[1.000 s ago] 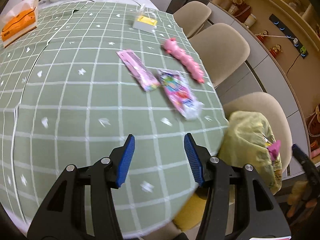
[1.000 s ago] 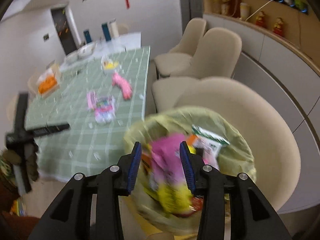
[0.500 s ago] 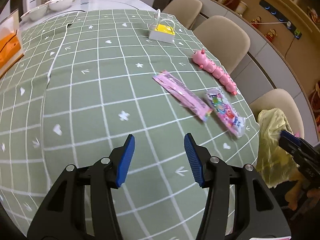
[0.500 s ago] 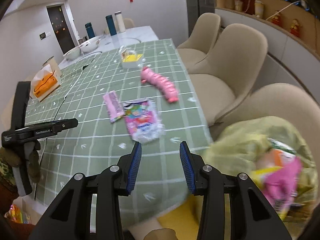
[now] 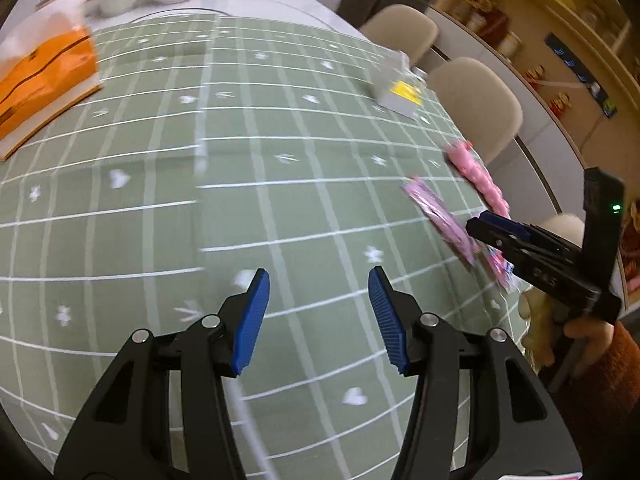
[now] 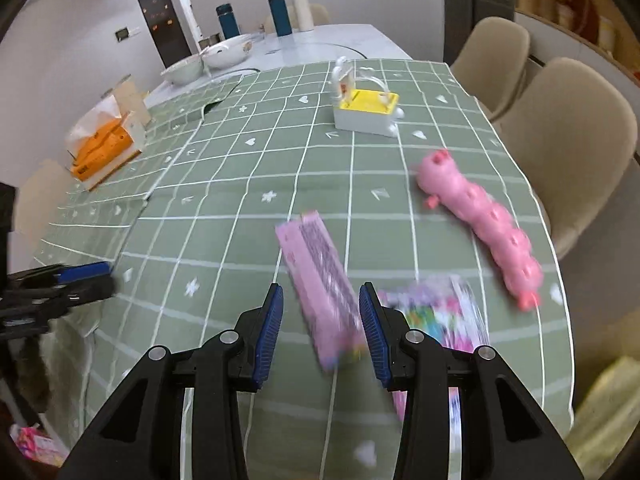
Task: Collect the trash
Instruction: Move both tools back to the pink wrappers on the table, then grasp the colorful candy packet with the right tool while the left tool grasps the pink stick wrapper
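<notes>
Now, right gripper (image 6: 320,320): we hold it spread — empty, above the pink wrapper (image 6: 320,280)
Left gripper (image 5: 318,312): spread, well left of the wrapper — over green tablecloth (image 5: 160,200)

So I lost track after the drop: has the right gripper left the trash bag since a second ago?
Yes. The right gripper, jaws open and empty, has swung from over the yellow bag to the green tablecloth, now above the long pink wrapper.

Pink caterpillar toy (image 6: 484,227) lies near yellow-topped box (image 6: 366,114).
</notes>
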Demonstrator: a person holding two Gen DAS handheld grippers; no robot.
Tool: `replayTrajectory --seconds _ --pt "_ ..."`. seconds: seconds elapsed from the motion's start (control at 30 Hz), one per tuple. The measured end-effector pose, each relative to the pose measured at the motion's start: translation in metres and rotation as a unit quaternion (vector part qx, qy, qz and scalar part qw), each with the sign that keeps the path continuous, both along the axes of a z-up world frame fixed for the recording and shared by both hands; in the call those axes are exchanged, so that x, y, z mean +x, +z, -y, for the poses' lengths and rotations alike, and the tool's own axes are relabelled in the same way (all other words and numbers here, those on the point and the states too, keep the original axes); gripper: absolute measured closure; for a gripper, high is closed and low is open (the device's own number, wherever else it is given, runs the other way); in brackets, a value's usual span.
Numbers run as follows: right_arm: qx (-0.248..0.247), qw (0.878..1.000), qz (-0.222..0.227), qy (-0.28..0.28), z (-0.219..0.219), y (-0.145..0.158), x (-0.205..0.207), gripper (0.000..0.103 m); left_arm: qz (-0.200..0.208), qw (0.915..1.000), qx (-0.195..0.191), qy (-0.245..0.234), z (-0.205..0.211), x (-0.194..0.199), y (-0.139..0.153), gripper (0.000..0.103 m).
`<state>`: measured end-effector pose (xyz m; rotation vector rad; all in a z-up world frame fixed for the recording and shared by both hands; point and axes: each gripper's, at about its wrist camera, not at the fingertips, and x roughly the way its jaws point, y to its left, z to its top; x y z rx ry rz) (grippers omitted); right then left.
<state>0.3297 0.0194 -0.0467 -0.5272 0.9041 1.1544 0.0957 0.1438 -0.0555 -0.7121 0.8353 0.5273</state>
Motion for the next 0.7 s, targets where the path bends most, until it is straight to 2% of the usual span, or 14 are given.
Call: replayTrajectory --seconds 0.1,0.17,0.23,0.27,0.3,0.4,0.53,0.6,0.7 --pt "-0.027 0.999 0.013 0.018 -0.016 -0.012 0.001 0.065 0.005 0.9998 -0.006 0.021 -0.011 -0.020 -0.001 0.054" --pt "-0.036 0.999 0.003 0.022 -0.019 -0.017 0.001 0.065 0.006 0.9995 -0.010 0.031 -0.016 -0.029 -0.004 0.053" --pt "-0.018 0.998 -0.039 0.034 -0.017 -0.014 -0.002 0.065 0.008 0.9990 -0.020 0.040 -0.018 -0.039 -0.008 0.053" --pt "-0.004 0.998 -0.048 0.039 -0.014 -0.008 -0.005 0.065 0.009 0.9988 -0.024 0.041 -0.018 -0.040 -0.009 0.053" --pt "0.010 0.999 -0.037 0.033 -0.009 0.000 -0.008 0.065 0.009 0.9987 -0.030 0.041 -0.016 -0.041 -0.011 0.053" --pt "0.027 0.999 0.002 -0.022 0.012 0.014 0.004 0.065 0.008 0.9987 -0.040 0.032 -0.013 -0.040 -0.015 0.053" --pt "0.003 0.994 0.028 -0.104 0.044 0.003 0.040 0.065 0.013 0.9989 -0.044 0.010 -0.004 -0.026 -0.016 0.053" --pt "-0.008 0.991 0.015 -0.131 0.057 -0.007 0.053 0.065 0.019 0.9989 -0.041 -0.007 0.002 -0.016 -0.015 0.053" --pt "0.006 0.990 -0.033 -0.136 0.069 -0.015 0.056 0.065 0.026 0.9986 -0.037 -0.029 0.009 -0.003 -0.014 0.053"
